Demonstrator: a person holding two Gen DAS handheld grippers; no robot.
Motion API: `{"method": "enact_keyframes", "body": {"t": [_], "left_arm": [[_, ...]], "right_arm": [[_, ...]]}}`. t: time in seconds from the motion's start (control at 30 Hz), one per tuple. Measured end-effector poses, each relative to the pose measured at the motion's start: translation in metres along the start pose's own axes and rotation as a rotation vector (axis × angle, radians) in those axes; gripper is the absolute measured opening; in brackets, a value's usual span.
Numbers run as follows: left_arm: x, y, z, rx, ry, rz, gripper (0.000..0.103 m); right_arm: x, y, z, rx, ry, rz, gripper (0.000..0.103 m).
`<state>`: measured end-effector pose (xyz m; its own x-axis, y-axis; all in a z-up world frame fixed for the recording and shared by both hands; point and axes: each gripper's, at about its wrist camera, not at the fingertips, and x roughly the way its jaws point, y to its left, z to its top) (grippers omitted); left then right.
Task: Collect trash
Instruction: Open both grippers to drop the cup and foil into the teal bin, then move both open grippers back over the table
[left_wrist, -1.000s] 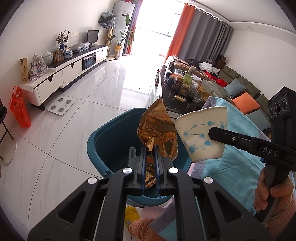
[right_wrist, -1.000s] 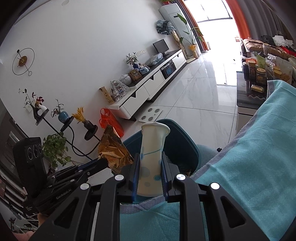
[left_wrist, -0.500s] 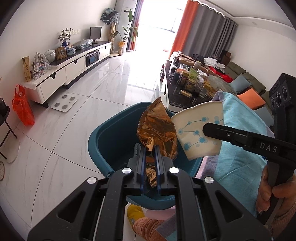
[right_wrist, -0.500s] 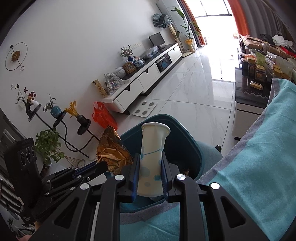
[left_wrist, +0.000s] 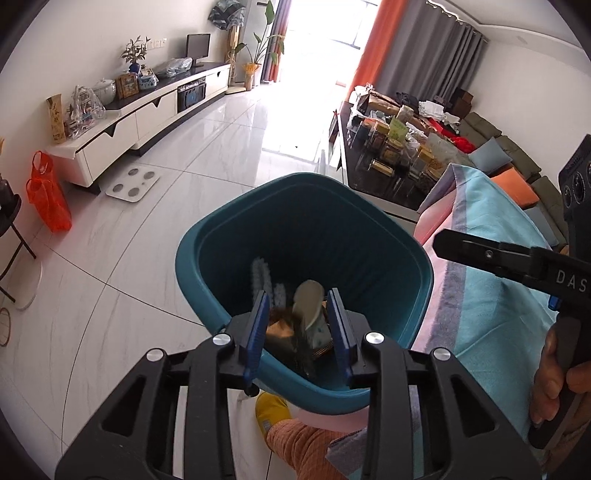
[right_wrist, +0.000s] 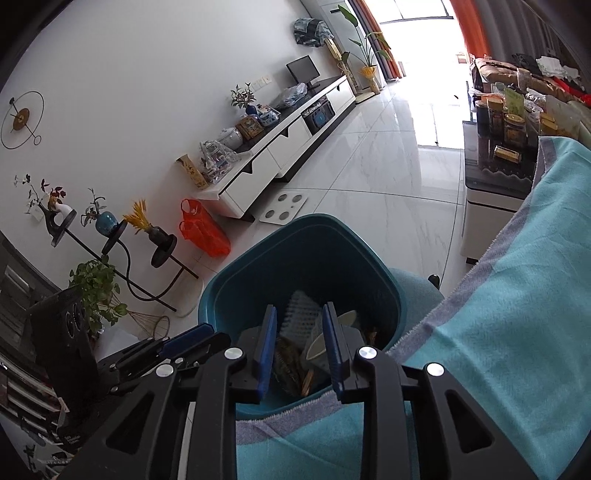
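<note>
A teal trash bin (left_wrist: 207, 254) stands on the floor beside the table; it also shows in the right wrist view (right_wrist: 221, 295). Inside it lie the paper cup (left_wrist: 308, 301), the brown snack wrapper (left_wrist: 279, 326) and a white brush (left_wrist: 260, 275). The cup (right_wrist: 317, 347) and the wrapper (right_wrist: 286, 363) also show in the right wrist view. My left gripper (left_wrist: 300, 314) is open and empty above the bin's near rim. My right gripper (right_wrist: 300, 334) is open and empty above the bin; its side shows in the left wrist view (left_wrist: 480, 253).
A turquoise towel (right_wrist: 517, 295) covers the table at the right. A dark coffee table (left_wrist: 388, 158) crowded with jars stands behind. A white TV cabinet (left_wrist: 140, 118), an orange bag (left_wrist: 48, 192) and a white scale (left_wrist: 133, 182) are at the left. A plant stand (right_wrist: 122, 240) is near the wall.
Both grippers have opened. The wrapper has dropped from the left one and the paper cup from the right one into the bin. Both grippers now tilt down over the bin.
</note>
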<state>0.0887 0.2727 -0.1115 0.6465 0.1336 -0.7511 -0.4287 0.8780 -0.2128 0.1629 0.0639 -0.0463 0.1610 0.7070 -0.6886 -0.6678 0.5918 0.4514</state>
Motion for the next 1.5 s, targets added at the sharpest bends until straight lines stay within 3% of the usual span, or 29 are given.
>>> {"method": "enact_keyframes", "body": {"t": [0.17,0.37,0.57,0.87,1.1,1.5], "left_arm": [[-0.016,-0.003,-0.004,0.013,-0.042,-0.026,0.039],[-0.053,-0.022,-0.014,0.066,-0.091,-0.125,0.047],[-0.076,-0.072,-0.030,0.179,-0.122,-0.239,0.057],[-0.081,-0.174,-0.056,0.351,-0.084,-0.425,0.059],[-0.075,-0.247,-0.086,0.467,-0.020,-0.539,0.059],[-0.061,-0.344,-0.116,0.636,0.053,-0.642,0.061]], "right_arm": [[-0.021,-0.003,-0.009,-0.006,-0.029,0.015,0.027],[-0.060,-0.006,-0.023,-0.030,-0.088,0.013,0.033],[-0.112,-0.013,-0.046,-0.059,-0.167,-0.014,0.038],[-0.186,-0.039,-0.083,-0.011,-0.283,-0.074,0.039],[-0.239,-0.082,-0.121,0.078,-0.350,-0.179,0.039],[-0.325,-0.187,-0.171,0.313,-0.472,-0.404,0.039]]}}
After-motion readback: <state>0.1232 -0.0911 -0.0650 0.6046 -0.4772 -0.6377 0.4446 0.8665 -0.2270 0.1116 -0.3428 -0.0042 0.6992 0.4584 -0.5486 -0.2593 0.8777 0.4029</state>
